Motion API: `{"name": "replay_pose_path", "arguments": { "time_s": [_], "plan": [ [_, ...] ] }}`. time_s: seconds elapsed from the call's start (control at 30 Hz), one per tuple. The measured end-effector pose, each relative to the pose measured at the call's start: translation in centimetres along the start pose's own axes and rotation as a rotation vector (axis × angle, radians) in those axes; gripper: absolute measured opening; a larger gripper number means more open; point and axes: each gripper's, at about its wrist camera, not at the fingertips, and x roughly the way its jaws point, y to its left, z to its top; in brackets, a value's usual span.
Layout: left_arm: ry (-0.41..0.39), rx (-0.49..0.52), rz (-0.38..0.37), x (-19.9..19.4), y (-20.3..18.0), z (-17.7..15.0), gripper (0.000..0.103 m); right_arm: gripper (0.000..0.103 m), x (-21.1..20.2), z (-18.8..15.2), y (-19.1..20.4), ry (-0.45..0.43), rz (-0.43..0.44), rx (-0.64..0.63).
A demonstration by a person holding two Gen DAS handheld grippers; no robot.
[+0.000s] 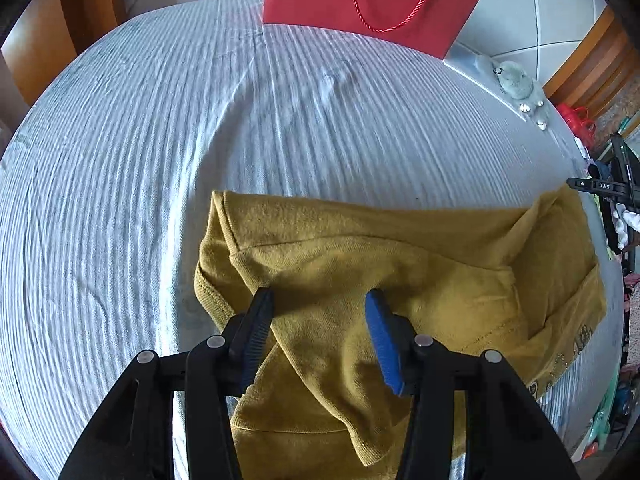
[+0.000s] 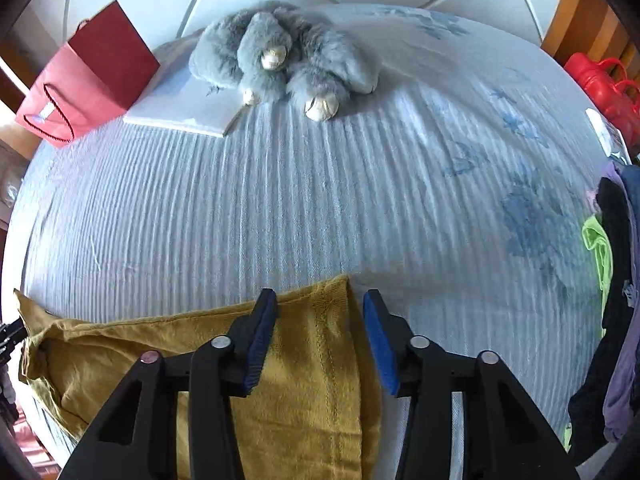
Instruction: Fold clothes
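Here the mustard garment [image 1: 360, 280] lies bunched on the striped bedspread [image 1: 160, 160], well short of the red bag [image 1: 368, 4]. Left gripper [image 1: 318, 300] and right gripper [image 2: 320, 300] hang over it, jaws apart, gripping nothing.

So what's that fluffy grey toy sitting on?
The grey plush toy lies partly on a flat white pad, partly on the striped bedsheet. What lies directly beneath its body is covered.
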Motion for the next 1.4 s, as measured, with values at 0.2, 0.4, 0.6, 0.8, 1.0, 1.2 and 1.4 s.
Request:
{"name": "replay_pose_path", "arguments": {
  "time_s": [0.2, 0.4, 0.6, 0.8, 1.0, 1.2, 1.4],
  "plan": [
    [0.013, 0.007, 0.002, 0.1, 0.1, 0.0, 0.049, 0.008, -6.3, -4.4, 0.3, -0.139, 0.004, -0.081],
    [0.027, 0.005, 0.006, -0.3, 1.0, -1.2, 0.049, 0.008, -12.5, -8.9, 0.6, -0.275, 0.008, -0.16],
    [0.011, -0.041, 0.015, -1.4, 1.7, -1.4, 0.049, 0.018, -10.8, -16.2, -3.2, -0.074, -0.008, 0.003],
    [-0.009, -0.091, 0.015, -2.4, 2.6, -1.6, 0.049, 0.047, -11.0, -13.6, -0.5, -0.134, 0.017, 0.001],
    [-0.009, -0.114, -0.013, -2.1, 2.6, -1.8, 0.05, 0.047, -5.7, -10.8, -0.2, -0.058, 0.042, 0.055],
    [0.01, -0.115, -0.025, -0.6, 1.4, -1.2, 0.05, 0.047, -4.1, -9.9, -0.1, -0.017, 0.054, 0.077],
    [0.037, -0.055, 0.016, 0.1, -1.2, -1.2, 0.044, 0.047, -2.7, -9.4, 0.0, 0.025, 0.04, 0.108]
  ]
}}
